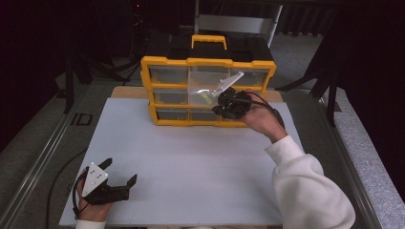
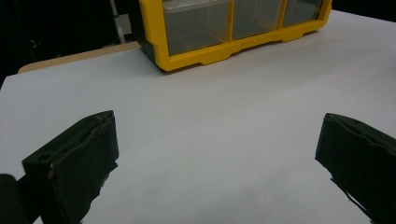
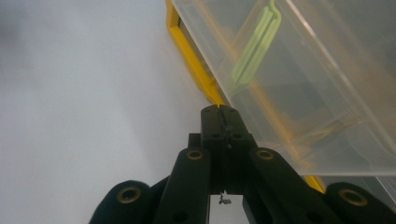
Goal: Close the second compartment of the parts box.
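The right gripper (image 3: 223, 114) has its two black jaws pressed flat together at the lower front edge of a clear plastic drawer (image 3: 299, 88); whether they pinch the drawer's lip cannot be told. In the right gripper view the drawer, drawn out of a yellow-framed organizer (image 1: 208, 90), carries a pale green clip-like piece (image 3: 257, 46) inside its front wall. From the high view, the gripper and the person's right hand (image 1: 260, 119) partly cover the organizer's middle and lower right compartments, with a white sleeve (image 1: 305, 186) trailing toward the near edge. The organizer, topped by a yellow handle (image 1: 208, 40), stands at the far side of a white table (image 1: 191, 162). Well apart, at the near left corner, the left gripper (image 1: 119, 172) rests on the table with jaws spread wide and nothing between them, held by the left hand (image 1: 90, 210). A metal rail (image 1: 45, 157) runs along the table's left side.
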### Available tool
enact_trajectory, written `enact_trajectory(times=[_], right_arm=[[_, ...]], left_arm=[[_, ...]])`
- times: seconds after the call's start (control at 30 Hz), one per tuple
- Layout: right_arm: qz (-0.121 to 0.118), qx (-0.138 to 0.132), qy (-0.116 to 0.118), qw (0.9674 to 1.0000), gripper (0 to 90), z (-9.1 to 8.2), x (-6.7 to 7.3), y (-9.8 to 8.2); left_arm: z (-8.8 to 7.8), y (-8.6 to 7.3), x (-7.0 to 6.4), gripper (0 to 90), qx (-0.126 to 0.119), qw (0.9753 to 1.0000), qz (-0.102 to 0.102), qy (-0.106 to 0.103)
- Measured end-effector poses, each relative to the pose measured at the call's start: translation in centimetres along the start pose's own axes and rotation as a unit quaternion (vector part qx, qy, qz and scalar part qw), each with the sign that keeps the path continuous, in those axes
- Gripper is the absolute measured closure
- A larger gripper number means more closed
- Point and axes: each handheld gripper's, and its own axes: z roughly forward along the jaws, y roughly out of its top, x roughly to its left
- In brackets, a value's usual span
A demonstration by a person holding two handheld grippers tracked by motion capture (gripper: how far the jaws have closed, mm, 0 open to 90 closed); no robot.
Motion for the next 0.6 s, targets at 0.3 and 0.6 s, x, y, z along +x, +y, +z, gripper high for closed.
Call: enact_trajectory(times=[0.3, 0.6], right_arm=[[0.001, -0.007, -0.002, 1.0, 89.9, -0.07, -0.04, -0.01], [0.009, -0.014, -0.005, 0.9999, 89.8, -0.03, -0.23, 0.04]], left_arm=[[-0.05, 0.0, 0.0, 0.1, -0.001, 1.0, 0.001, 0.001], [-0.04, -0.01, 0.03, 0.1, -0.001, 1.0, 0.001, 0.002]])
